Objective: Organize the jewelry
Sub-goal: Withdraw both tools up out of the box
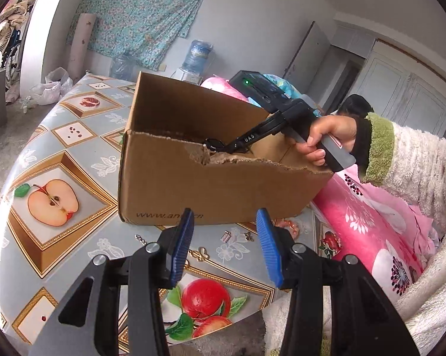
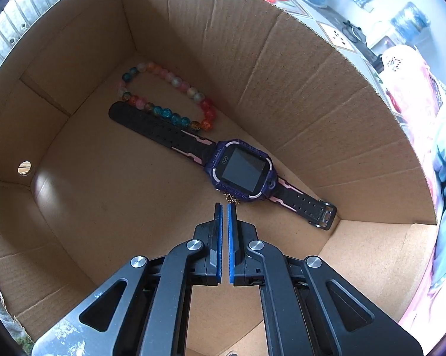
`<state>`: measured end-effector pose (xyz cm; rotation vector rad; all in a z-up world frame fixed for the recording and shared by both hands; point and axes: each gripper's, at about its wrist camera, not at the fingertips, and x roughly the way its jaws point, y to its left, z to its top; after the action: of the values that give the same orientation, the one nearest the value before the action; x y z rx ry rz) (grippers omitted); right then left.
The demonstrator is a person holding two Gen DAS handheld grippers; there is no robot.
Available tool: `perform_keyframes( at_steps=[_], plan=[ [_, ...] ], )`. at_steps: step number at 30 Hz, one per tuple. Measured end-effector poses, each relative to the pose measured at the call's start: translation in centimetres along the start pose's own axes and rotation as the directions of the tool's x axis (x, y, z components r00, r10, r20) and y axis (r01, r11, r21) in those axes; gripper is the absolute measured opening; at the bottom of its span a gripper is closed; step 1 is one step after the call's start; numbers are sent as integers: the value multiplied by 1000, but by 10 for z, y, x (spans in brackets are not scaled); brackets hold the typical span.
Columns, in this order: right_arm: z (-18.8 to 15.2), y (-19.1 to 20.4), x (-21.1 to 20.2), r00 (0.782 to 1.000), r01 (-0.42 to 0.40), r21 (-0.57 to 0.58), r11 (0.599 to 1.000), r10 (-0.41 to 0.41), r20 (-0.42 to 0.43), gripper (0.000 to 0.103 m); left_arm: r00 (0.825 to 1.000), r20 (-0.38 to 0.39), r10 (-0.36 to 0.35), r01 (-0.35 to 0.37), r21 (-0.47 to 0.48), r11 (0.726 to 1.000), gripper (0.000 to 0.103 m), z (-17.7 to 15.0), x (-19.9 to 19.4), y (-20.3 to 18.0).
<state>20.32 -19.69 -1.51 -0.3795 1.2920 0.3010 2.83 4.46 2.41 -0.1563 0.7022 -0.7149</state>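
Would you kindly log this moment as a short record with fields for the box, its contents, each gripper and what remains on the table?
box: open cardboard box on the fruit-print table, near rim torn
contents: beaded bracelet and purple smartwatch lying flat, strap touching beads; small gold chain piece beside watch
right gripper: inside box, fingers nearly together, just short of the chain piece; a grip cannot be told
left gripper: open, empty, outside box
on table: small ring, pink bead bracelet

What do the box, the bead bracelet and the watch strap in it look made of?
Box: matte brown corrugated cardboard, fluting visible along its torn rim. Bead bracelet: translucent crackled beads, glass or acrylic. Watch strap: matte black, probably rubber or silicone, with punched holes.
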Motion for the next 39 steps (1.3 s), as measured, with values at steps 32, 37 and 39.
perform_keyframes(
  at_steps=[32,37,39],
  plan=[
    [20,19,26,991,-13,43,999,19,-135,1,998,-47,-28,29,11,1000,43,-20,21,-4],
    [30,15,30,975,-53,74,996,68,-212,1,999,-44,-27,27,9,1000,43,-19,21,-5],
    [35,14,33,970,-55,71,996,70,-234,1,999,-43,-24,24,7,1000,43,-19,21,-5]
  ],
)
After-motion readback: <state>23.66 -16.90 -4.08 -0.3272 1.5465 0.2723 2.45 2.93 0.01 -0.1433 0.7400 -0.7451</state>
